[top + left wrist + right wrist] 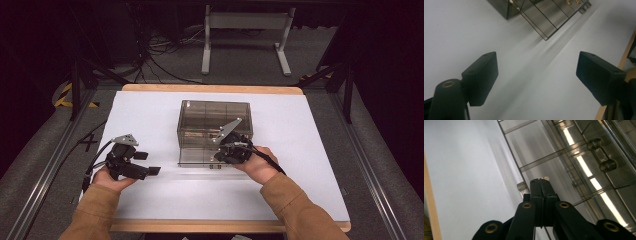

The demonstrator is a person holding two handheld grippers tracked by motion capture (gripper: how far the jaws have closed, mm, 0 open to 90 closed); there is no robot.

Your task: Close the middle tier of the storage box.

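Pulling looked part done: drawer [207,162] stood out from the box [215,120] mid-table, toward the near edge. Right gripper [540,180] jaws were closed at its front edge, possibly pinching it. Left gripper [150,163] jaws gaped wide, empty, near the left edge.

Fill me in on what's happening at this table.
A person holds a gripper in each hand at a white-covered table. The right gripper is shut and reaches into the lowest drawer of a smoky clear drawer box, which is pulled out toward the person. A tiny pale thing sits at the gripper's tips, too small to identify. The left gripper, jaws wide open with nothing between them, hangs over the table off to the box's left.
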